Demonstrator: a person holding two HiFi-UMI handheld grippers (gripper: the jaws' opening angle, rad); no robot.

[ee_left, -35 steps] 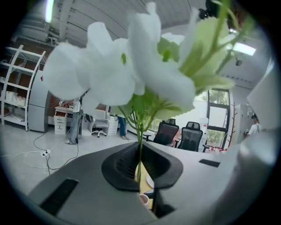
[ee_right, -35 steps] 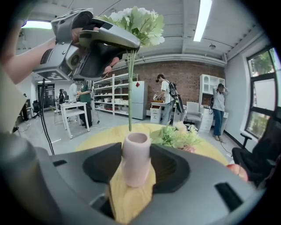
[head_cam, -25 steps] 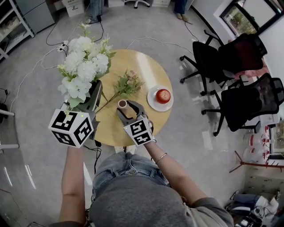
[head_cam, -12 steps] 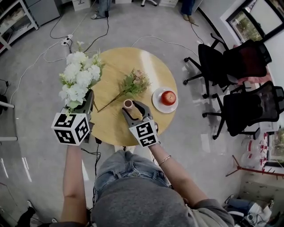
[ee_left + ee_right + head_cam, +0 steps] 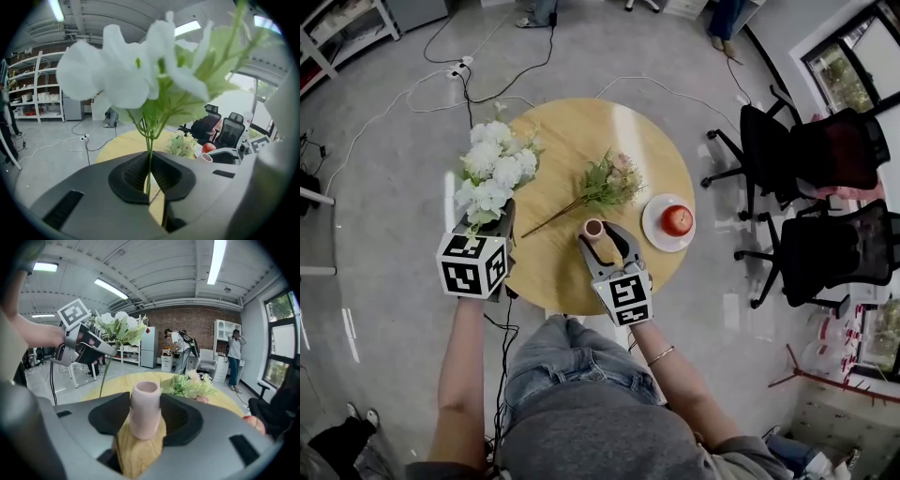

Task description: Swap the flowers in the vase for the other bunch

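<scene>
My left gripper (image 5: 502, 216) is shut on the thin green stems of the white flower bunch (image 5: 495, 173), held up over the table's left edge. In the left gripper view the stems (image 5: 149, 164) are pinched between the dark pads under the white blooms (image 5: 133, 70). A small pink vase (image 5: 593, 229) stands on the round wooden table (image 5: 581, 131), and my right gripper (image 5: 600, 236) is shut on it. Seen from the right gripper, the vase (image 5: 145, 413) is upright with nothing in its mouth. The pink and green bunch (image 5: 607, 182) lies on the table behind the vase.
A white plate (image 5: 658, 228) with a red apple (image 5: 677, 220) sits to the right of the vase. Black office chairs (image 5: 811, 159) stand to the right of the table and cables (image 5: 469, 80) trail over the floor behind it. People (image 5: 183, 350) stand by shelves at the far brick wall.
My left gripper has come down with the white bunch, closer to the table's left edge. The right gripper has kept still on the vase.
</scene>
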